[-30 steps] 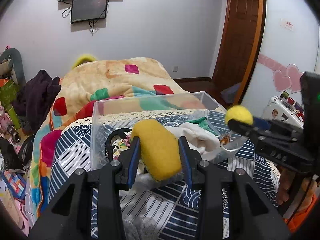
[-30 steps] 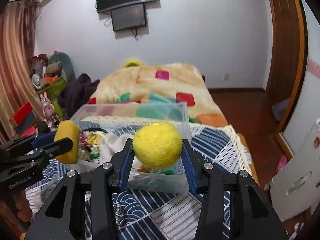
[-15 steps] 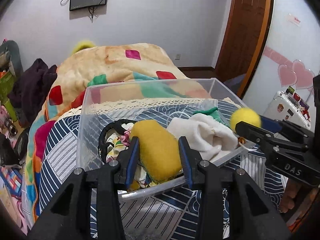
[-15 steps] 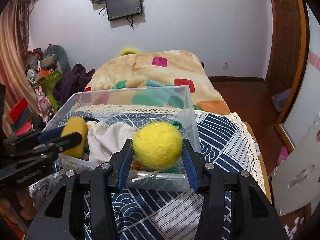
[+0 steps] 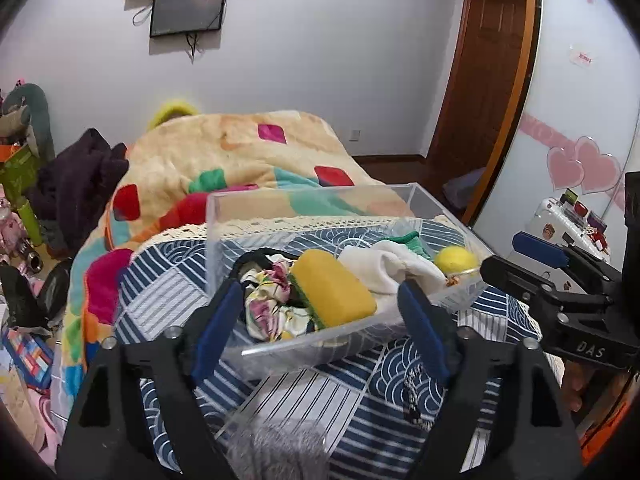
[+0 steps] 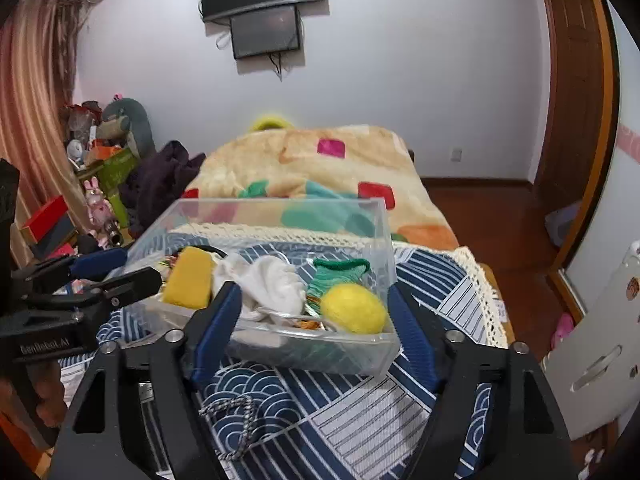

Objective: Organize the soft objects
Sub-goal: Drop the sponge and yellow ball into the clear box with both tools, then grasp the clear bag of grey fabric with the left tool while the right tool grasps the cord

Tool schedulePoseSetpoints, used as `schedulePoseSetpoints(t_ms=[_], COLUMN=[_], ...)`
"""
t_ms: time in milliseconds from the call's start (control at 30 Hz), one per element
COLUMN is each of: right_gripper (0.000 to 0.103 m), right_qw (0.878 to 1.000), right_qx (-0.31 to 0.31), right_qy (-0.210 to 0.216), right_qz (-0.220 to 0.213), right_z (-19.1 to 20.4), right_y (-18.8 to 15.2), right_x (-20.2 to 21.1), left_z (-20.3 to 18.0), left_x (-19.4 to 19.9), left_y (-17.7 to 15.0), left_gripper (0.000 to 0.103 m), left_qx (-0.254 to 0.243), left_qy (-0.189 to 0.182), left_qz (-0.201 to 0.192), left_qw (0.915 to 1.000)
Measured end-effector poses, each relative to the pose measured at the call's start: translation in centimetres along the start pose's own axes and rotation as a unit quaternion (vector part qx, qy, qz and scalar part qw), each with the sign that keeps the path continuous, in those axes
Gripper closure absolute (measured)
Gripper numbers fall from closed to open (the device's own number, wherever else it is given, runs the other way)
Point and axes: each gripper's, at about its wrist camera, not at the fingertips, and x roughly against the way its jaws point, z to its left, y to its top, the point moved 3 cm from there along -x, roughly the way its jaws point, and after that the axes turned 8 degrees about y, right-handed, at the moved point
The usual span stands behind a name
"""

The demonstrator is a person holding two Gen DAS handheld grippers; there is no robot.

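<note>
A clear plastic bin [image 5: 224, 216] [image 6: 384, 240] stands on the blue patterned cloth on the bed. A yellow sponge [image 5: 334, 288] [image 6: 189, 278] lies in it beside a white cloth [image 5: 384, 268] [image 6: 272, 280], a floral fabric [image 5: 268, 304], a green knit piece [image 6: 340, 276] and a yellow felt ball [image 5: 456, 260] [image 6: 352, 308]. My left gripper [image 5: 320, 332] is open and empty at the bin's near edge. My right gripper [image 6: 316, 328] is open and empty just in front of the ball.
A grey fuzzy thing [image 5: 276, 448] and a braided cord [image 6: 240, 424] lie on the cloth near the grippers. A patchwork blanket [image 5: 240, 152] covers the bed behind the bin. Clutter and toys [image 6: 100, 184] stand left; a wooden door [image 5: 480, 92] is at the right.
Both grippers have opened. The sponge dropped from the left one and the ball from the right one into the bin, and both grippers have drawn back a little.
</note>
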Motion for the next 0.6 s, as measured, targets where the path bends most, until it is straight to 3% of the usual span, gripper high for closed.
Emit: schedulePoseSetpoints(t_ms=[133,600], right_gripper=[0.022,0.021], right_qw=[1.0,0.997], right_qx=[0.014,0.021], right_qy=[0.007,0.048], right_qz=[-0.013,0.052], right_z=[1.3,4.2], right_y=[-0.6,-6.2], right_x=[1.1,-1.0], left_z=[0.6,2.6], left_x=[1.7,1.8], left_y=[-1.0,-8.4], left_gripper=[0.007,0.006], left_qx=[-0.006,-0.002], left_qy=[0.011,0.029], left_qz=[-0.004,0.069], left_qw=[0.9999,0.9972])
